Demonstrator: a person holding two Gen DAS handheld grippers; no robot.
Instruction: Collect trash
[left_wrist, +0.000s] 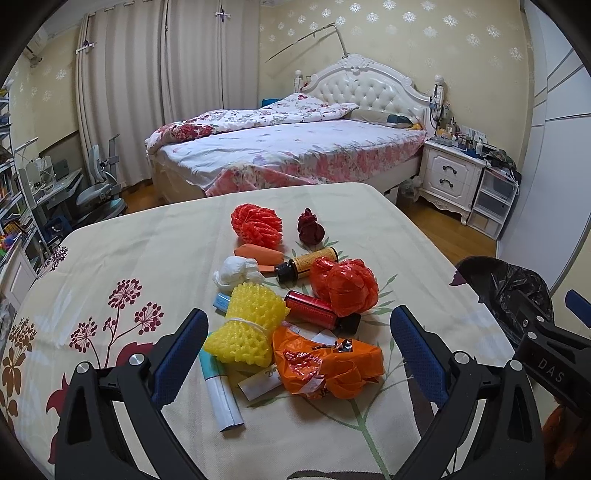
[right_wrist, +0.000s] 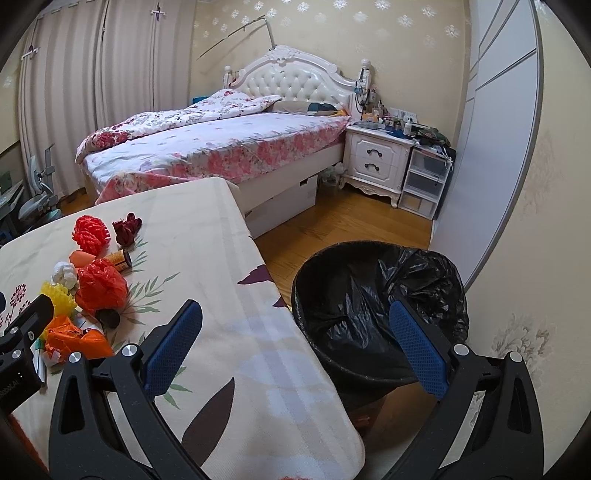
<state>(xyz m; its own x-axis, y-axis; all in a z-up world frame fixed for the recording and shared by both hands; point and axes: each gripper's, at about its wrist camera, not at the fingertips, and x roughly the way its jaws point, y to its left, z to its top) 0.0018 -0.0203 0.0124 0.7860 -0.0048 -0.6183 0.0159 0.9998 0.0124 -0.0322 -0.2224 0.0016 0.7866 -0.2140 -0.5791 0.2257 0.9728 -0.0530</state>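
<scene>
A home bedroom: a white tufted-headboard bed (left_wrist: 295, 147) under floral quilts, a white two-drawer nightstand (left_wrist: 450, 177) (its top cluttered), pleated beige curtains (left_wrist: 147, 74).

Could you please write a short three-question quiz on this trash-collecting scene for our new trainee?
1. True or false: the left gripper is shut on a piece of trash.
2. Where does the black-lined bin stand? A) on the table B) on the floor beside the table C) on the bed
3. What colour is the foam net nearest the left gripper?

Key:
1. False; both it and the right gripper are open and empty.
2. B
3. Yellow
</scene>
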